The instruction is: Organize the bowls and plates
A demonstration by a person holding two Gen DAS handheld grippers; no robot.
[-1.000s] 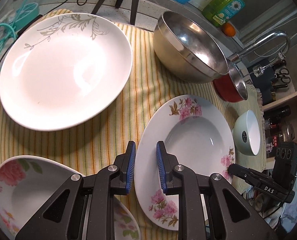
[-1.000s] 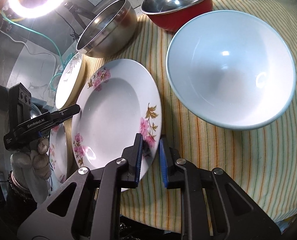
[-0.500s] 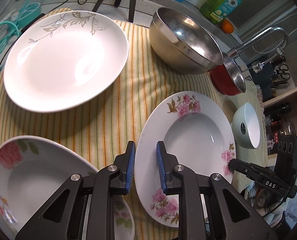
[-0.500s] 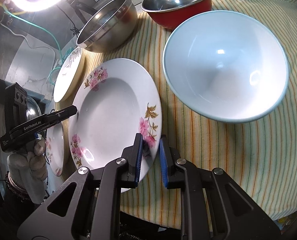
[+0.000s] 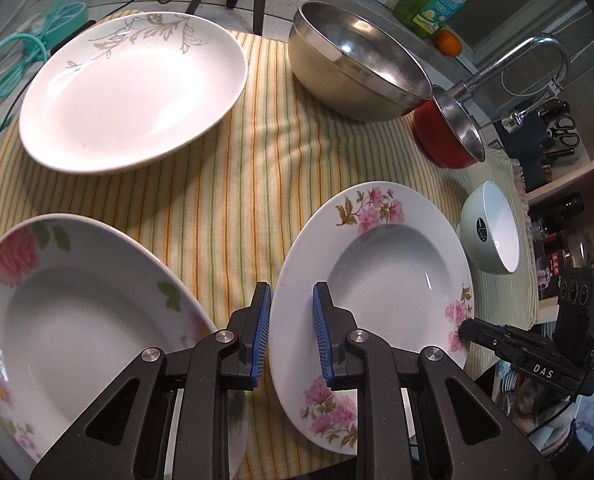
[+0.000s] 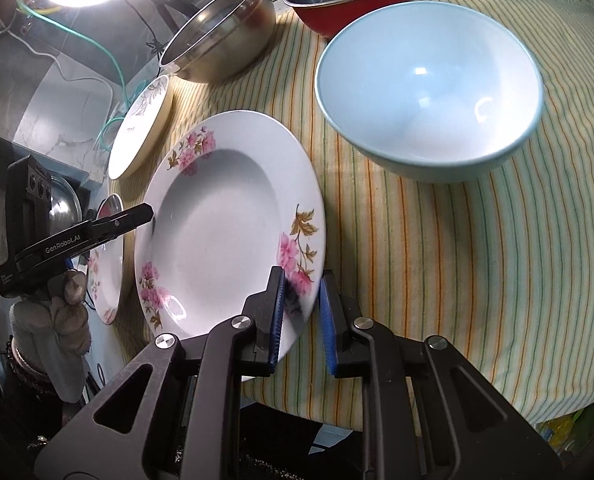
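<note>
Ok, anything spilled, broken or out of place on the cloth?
Nothing spilled or broken. Only the pink-flowered plate is askew, tilted off the striped cloth, left gripper and right gripper clamping opposite rims.

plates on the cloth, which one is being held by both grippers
The pink-blossom plate, gripped at opposite rims by the left gripper and right gripper. The rose plate and grey-leaf plate are untouched.

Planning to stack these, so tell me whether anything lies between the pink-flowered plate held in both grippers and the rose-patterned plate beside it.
Nothing visible does. Only bare striped cloth separates the pink-flowered plate from the rose-patterned plate. The left gripper, clamped on the near rim, overhangs that gap.
</note>
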